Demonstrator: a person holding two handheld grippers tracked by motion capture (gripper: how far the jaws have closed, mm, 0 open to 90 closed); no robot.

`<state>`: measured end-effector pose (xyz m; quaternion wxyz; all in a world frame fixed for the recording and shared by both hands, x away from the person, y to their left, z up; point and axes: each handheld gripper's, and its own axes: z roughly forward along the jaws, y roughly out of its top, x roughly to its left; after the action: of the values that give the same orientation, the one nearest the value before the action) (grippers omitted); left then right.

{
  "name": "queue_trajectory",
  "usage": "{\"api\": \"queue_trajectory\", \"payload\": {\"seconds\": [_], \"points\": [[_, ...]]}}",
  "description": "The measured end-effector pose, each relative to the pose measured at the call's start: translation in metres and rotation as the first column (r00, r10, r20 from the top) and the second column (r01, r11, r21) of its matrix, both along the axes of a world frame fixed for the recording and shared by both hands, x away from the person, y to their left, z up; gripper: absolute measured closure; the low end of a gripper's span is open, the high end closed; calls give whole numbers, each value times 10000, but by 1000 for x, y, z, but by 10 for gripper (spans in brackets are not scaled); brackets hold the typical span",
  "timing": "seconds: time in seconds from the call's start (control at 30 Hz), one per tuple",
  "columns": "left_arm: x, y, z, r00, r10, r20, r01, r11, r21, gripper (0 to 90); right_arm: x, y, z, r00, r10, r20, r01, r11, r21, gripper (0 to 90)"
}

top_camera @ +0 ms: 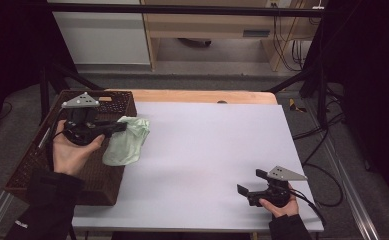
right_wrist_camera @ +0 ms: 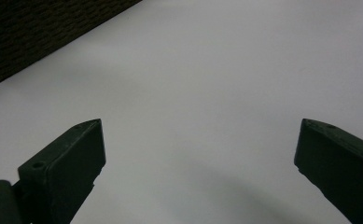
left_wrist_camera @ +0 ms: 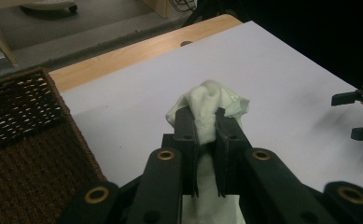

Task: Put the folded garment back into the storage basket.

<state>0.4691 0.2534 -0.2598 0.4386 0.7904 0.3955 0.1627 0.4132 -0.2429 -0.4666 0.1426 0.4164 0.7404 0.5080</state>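
A pale green cloth (top_camera: 128, 141) hangs from my left gripper (top_camera: 123, 126), held above the table's left side, right beside the wicker basket (top_camera: 89, 175). In the left gripper view the two black jaws are pressed together on a bunched fold of the cloth (left_wrist_camera: 208, 103), and the rest of it droops below my left gripper (left_wrist_camera: 206, 120). My right gripper (top_camera: 252, 181) rests low near the table's front right corner, jaws spread wide with nothing between them. In the right gripper view my right gripper (right_wrist_camera: 200, 142) has bare white table (right_wrist_camera: 207, 84) ahead of it.
The dark brown wicker basket (left_wrist_camera: 25, 154) stands at the table's left edge. A strip of wooden tabletop (top_camera: 202, 96) shows beyond the white sheet (top_camera: 217, 150). Black frame bars and cables stand at the right and far side.
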Motion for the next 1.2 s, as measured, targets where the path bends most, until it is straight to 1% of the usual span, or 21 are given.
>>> {"api": "queue_trajectory", "payload": {"seconds": [0.17,0.3,0.47,0.73,0.87,1.03,1.2], "points": [[0,14,4,9998,177,11,-177,9998,-66,812,0,0,0,10000,22,-23,-22,10000,-12,25],[0,27,8,9991,421,9,-420,9990,-121,812,0,0,0,10000,19,-32,-19,10000,-18,25],[2,43,8,9969,786,-70,-786,9969,-23,812,0,0,0,10000,28,-28,-28,10000,-35,25],[8,61,1,9910,1311,-262,-1306,9913,184,812,0,0,0,10000,46,-33,-46,10000,-52,23],[13,69,-3,9874,1537,-367,-1524,9877,356,812,0,0,0,10000,46,-41,-46,10000,-44,23],[19,79,-10,9813,1834,-580,-1807,9823,490,811,0,0,0,10000,43,-51,-43,10000,-27,23],[26,88,-21,9738,2112,-839,-2056,9761,702,812,0,0,-1,10000,48,-45,-49,10000,-64,23]]}}
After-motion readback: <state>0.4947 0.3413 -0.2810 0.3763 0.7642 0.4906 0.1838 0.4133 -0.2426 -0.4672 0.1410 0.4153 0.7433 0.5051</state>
